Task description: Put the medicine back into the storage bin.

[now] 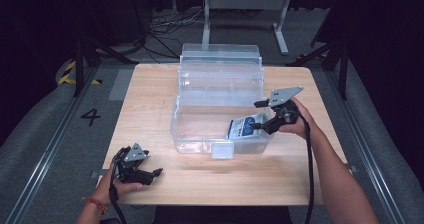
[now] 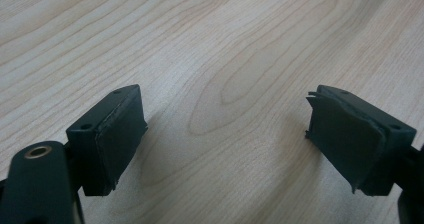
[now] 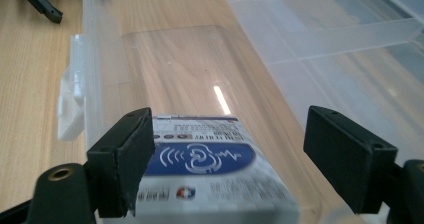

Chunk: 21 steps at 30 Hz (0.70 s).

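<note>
Currently the packet (image 1: 246, 126), white with a blue panel, lies in the near right corner of the clear bin (image 1: 200, 134), which stands open mid-surface. Right gripper (image 1: 258, 115) reaches over the bin's right wall; the packet sits between its jaws, left pad beside it, right pad clear, so no grip. Left gripper (image 1: 156, 172) rests at the near left of the wooden surface (image 1: 150, 94), wide open and empty.
</note>
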### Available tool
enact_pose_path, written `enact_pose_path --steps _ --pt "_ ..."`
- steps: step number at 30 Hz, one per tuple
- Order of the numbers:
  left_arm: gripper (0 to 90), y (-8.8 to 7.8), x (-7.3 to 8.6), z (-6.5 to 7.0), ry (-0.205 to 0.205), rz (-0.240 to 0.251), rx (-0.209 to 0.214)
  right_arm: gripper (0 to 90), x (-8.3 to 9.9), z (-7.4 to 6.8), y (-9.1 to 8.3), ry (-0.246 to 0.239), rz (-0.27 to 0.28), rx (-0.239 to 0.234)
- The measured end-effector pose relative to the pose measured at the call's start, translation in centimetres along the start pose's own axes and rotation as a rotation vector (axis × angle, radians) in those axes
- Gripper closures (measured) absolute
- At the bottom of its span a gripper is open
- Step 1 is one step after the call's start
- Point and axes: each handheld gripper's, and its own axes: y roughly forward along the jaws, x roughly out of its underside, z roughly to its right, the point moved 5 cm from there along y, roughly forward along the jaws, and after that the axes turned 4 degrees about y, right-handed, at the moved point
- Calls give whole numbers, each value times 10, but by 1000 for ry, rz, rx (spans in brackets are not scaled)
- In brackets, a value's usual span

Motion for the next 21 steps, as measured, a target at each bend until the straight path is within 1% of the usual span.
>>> enact_pose_path --steps 1,2,3,4,5,6,7,8,11,12,13,14,16,18,19,21 --pt "151 0 0 0 0 0 0 233 1 1 -5 10 5 16" --pt "151 0 0 0 -1 1 0 256 7 7 -18 32 3 71" --pt "151 0 0 0 -1 1 0 263 10 9 -21 38 -6 93" --pt "151 0 0 0 -1 1 0 263 10 9 -21 38 -6 93" --pt "151 0 0 0 -2 1 0 270 13 13 -25 45 -16 123" --pt "151 0 0 0 -3 1 -1 295 20 19 -31 81 -40 154" --pt "151 0 0 0 -3 1 -1 295 20 19 -31 81 -40 154" --pt "151 0 0 0 -2 1 -1 303 24 22 -31 91 -61 181" --pt "151 0 0 0 -2 1 -1 310 26 24 -26 95 -92 208" --pt "151 0 0 0 -2 1 -1 310 26 24 -26 95 -92 208" --pt "151 0 0 0 -3 1 -1 315 26 23 -22 91 -107 216" --pt "151 0 0 0 -3 1 -1 316 27 23 -16 74 -141 235" --pt "151 0 0 0 -3 1 -1 318 27 24 -9 78 -164 256" --pt "151 0 0 0 -1 3 -2 315 26 27 -2 82 -178 287" --pt "152 0 0 0 -2 1 -3 315 25 27 -1 91 -178 287" --pt "152 0 -1 0 -6 -9 -5 314 24 27 2 91 -179 287"
